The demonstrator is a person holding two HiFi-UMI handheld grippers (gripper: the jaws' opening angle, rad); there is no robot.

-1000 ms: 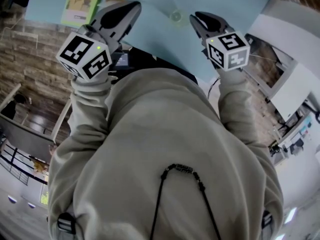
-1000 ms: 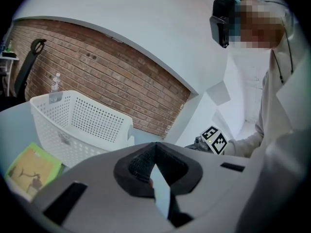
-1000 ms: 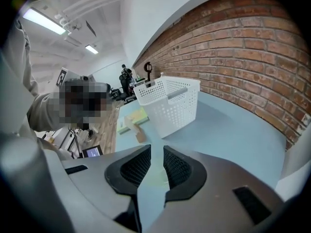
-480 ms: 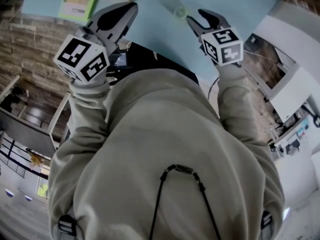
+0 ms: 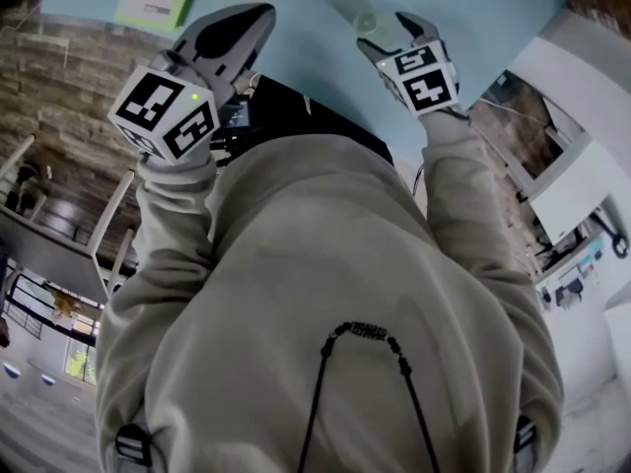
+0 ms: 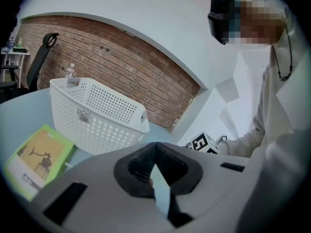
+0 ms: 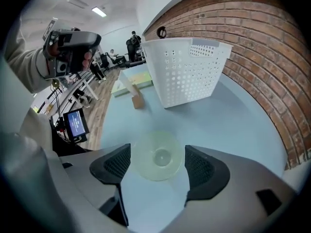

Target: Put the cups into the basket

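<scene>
Right gripper (image 7: 156,165): jaws opening, wide apart, pads to either side of the cup and not pressing it. Cup (image 7: 158,157): translucent, standing on the pale blue table (image 7: 243,125) between those jaws, not yet gripped or lifted. Left gripper (image 6: 154,152): jaws together, nothing in them, held idle. Small brown block (image 7: 138,101): on the table beyond the cup. Basket (image 7: 187,72): white, perforated, well apart from the cup; no cup visible inside. Task status, judged: barely begun; grasp, carry and drop all remain.
</scene>
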